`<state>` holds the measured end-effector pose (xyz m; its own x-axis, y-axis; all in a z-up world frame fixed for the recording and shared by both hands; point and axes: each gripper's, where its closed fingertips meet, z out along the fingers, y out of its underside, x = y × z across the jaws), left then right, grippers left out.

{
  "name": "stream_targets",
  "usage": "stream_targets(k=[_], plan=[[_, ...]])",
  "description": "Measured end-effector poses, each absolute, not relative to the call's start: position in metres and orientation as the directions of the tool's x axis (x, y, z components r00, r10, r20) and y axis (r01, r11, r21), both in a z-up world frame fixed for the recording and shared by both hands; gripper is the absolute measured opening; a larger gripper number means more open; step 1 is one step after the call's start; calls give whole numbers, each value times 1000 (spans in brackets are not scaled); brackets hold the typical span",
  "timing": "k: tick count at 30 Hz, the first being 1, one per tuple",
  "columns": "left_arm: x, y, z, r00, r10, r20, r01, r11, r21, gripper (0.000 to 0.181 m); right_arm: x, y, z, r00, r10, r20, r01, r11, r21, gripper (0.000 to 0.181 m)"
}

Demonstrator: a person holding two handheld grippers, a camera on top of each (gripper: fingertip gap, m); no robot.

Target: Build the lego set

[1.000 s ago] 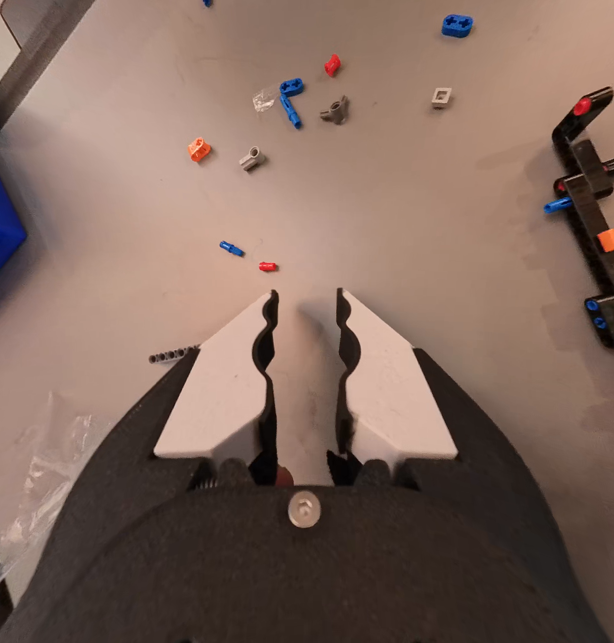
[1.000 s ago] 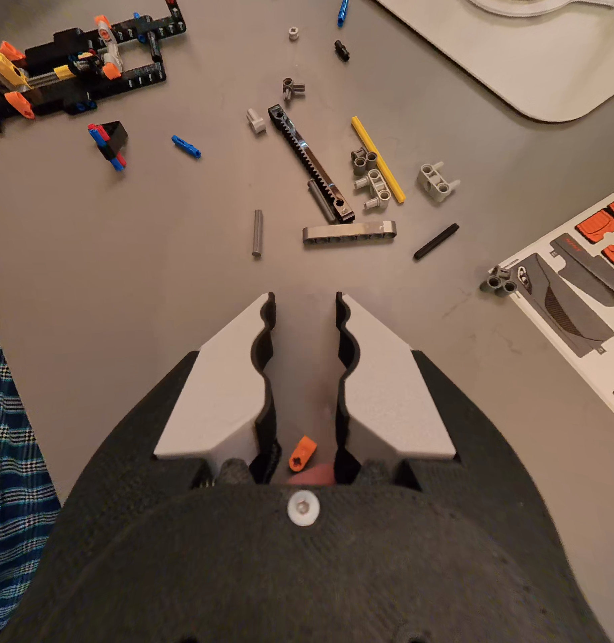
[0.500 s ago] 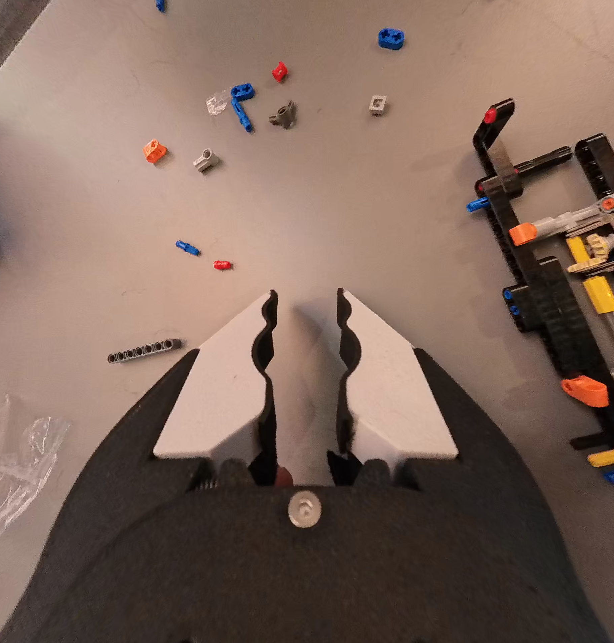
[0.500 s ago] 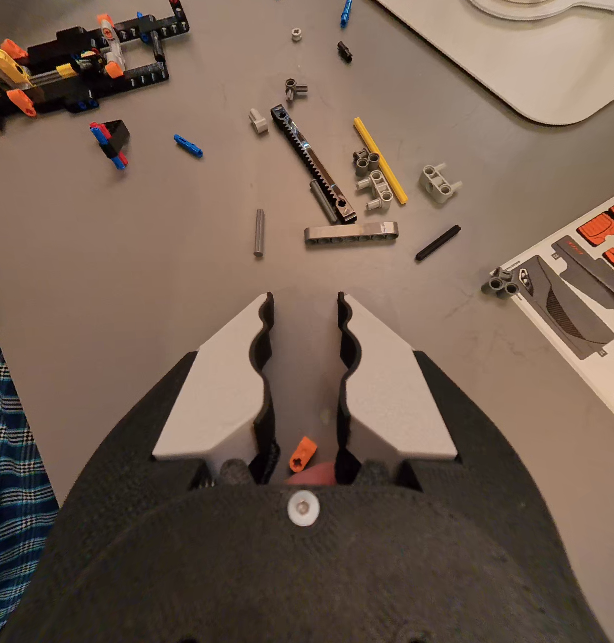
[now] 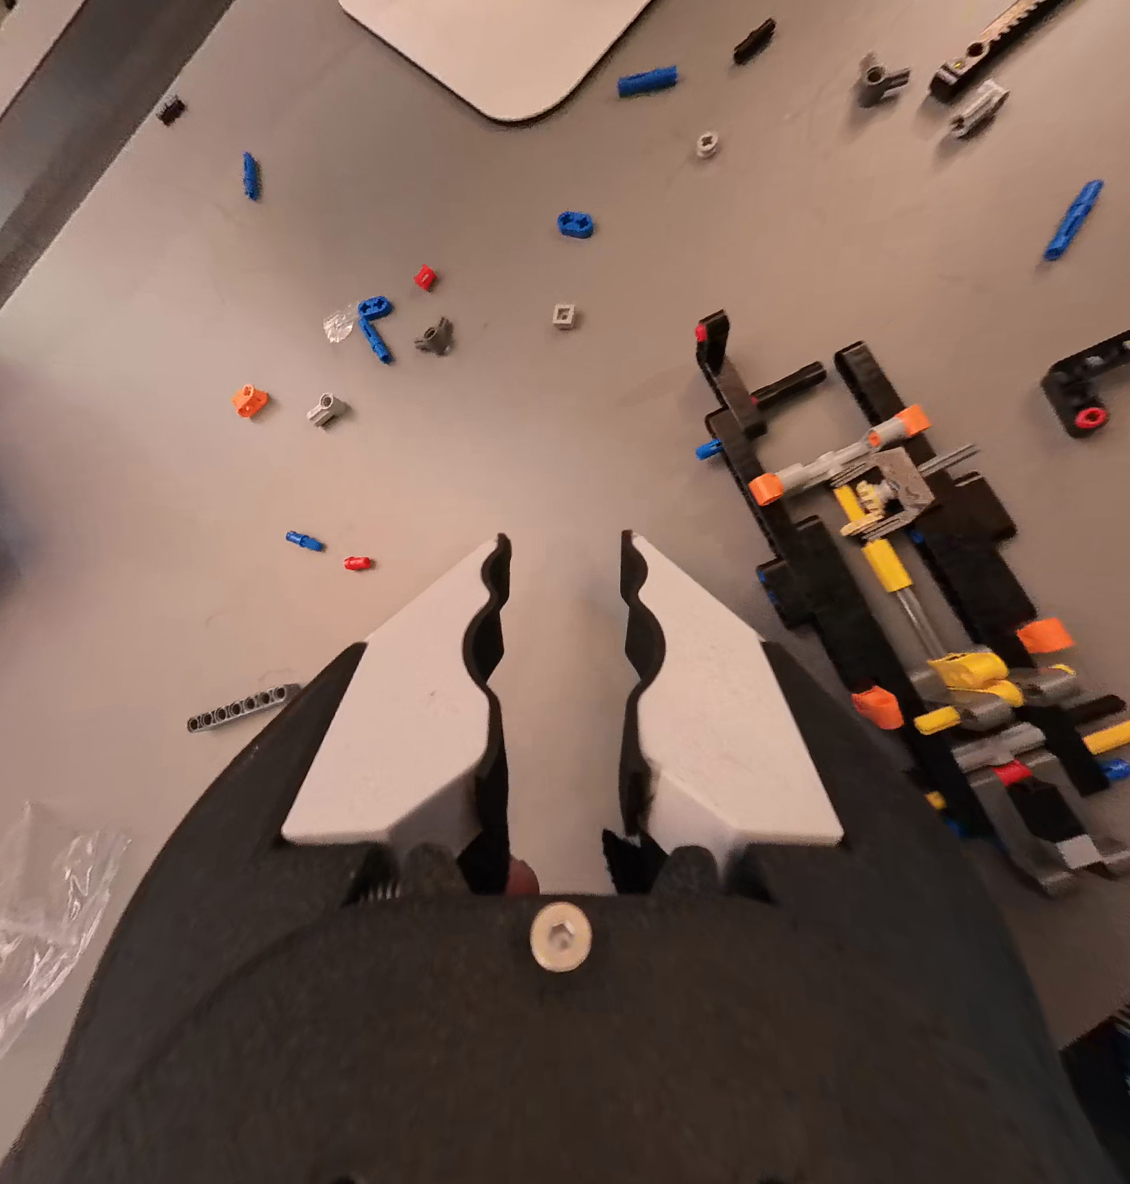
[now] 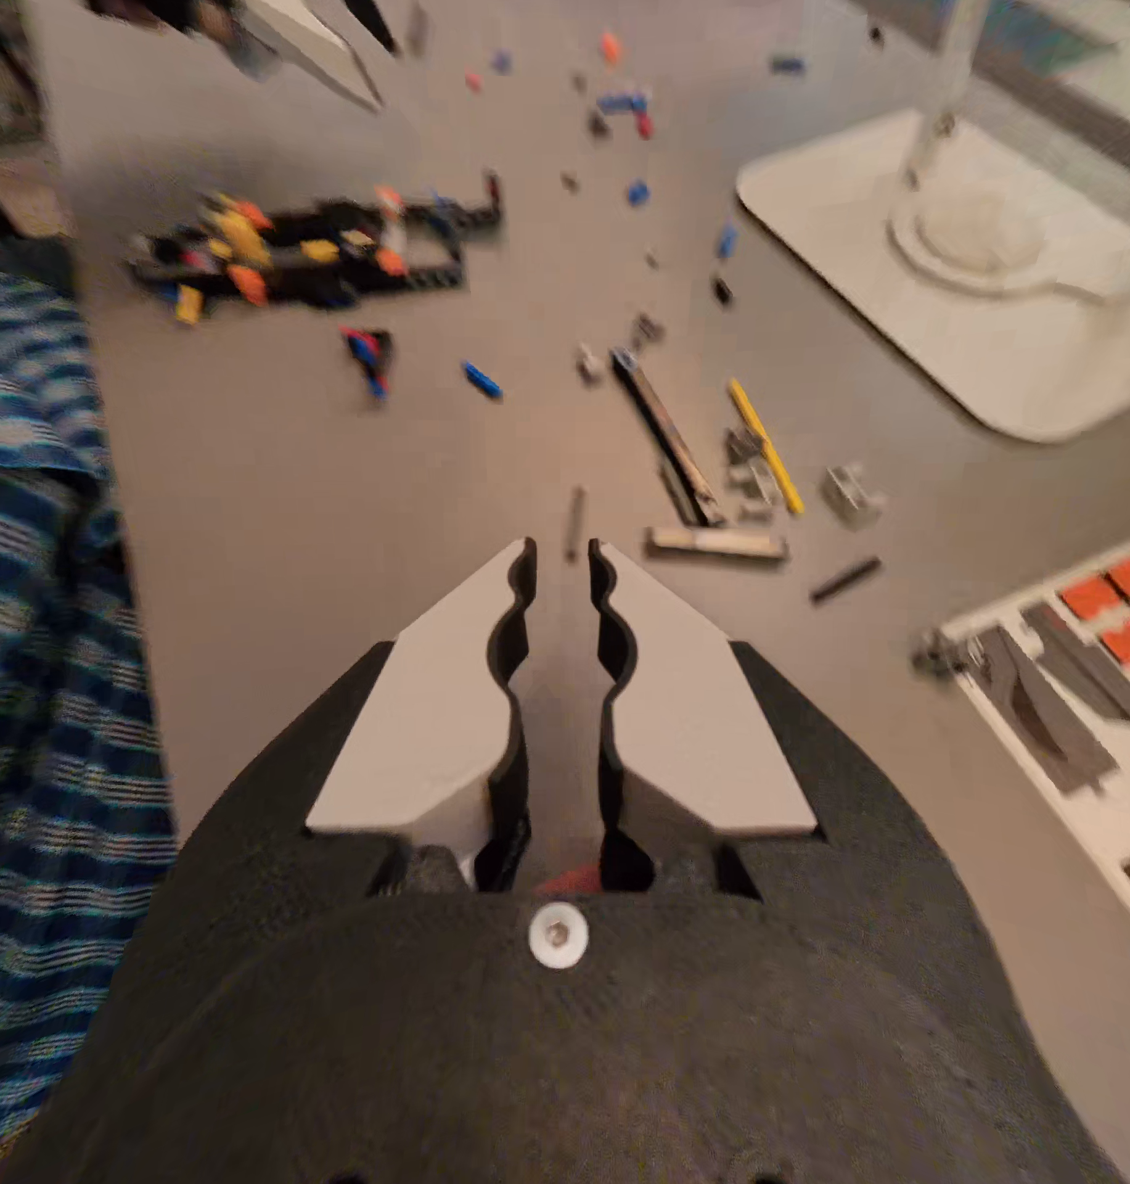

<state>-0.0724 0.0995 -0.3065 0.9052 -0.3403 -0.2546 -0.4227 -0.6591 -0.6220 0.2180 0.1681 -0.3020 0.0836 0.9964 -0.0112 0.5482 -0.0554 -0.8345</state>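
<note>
The half-built lego frame [image 5: 869,576] lies flat on the grey tabletop [image 5: 549,416], to the right of the left claw [image 5: 561,538] and just beside its right finger. It is a long ladder of black studless beams, holed along their sides, with a grey axle and a light-grey gear housing across the middle, yellow sleeves on a thin metal-looking rod, and orange connectors clipped at several corners. Small blue and red pins poke from its edges. A separate black L-shaped beam with a red pin [image 5: 1090,391] sits apart at the far right.

Loose parts are scattered ahead: a blue pin [image 5: 304,540] and a red pin [image 5: 357,563] close together, an orange connector [image 5: 249,401], a grey connector [image 5: 326,409], and a grey holed beam [image 5: 242,707] beside the left finger. Crinkled clear plastic [image 5: 30,916] lies at the lower left.

The left claw hangs spread above bare tabletop, nothing between its matte white, wavy-edged fingers.

The right wrist view is blurred. The right claw [image 6: 562,544] stands narrowly parted and empty, a thin grey axle [image 6: 573,522] just beyond its tips. A toothed black rack [image 6: 664,442], a yellow axle [image 6: 766,448], a sticker sheet [image 6: 1062,673] and a white rounded base [image 6: 933,320] lie further out; plaid cloth [image 6: 43,576] fills the left edge.
</note>
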Motion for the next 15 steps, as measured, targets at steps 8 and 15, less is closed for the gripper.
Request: stream_targets(k=[8, 15], plan=[[-64, 100, -306, 904, -348, -250, -425, -648, -632, 32, 150, 109, -298, -88, 995, -48, 588, 13, -809, 34], [-55, 94, -302, 905, -352, -240, -419, -635, -648, 32, 114, 91, -326, -129, 990, -64, 656, 37, -754, 29]])
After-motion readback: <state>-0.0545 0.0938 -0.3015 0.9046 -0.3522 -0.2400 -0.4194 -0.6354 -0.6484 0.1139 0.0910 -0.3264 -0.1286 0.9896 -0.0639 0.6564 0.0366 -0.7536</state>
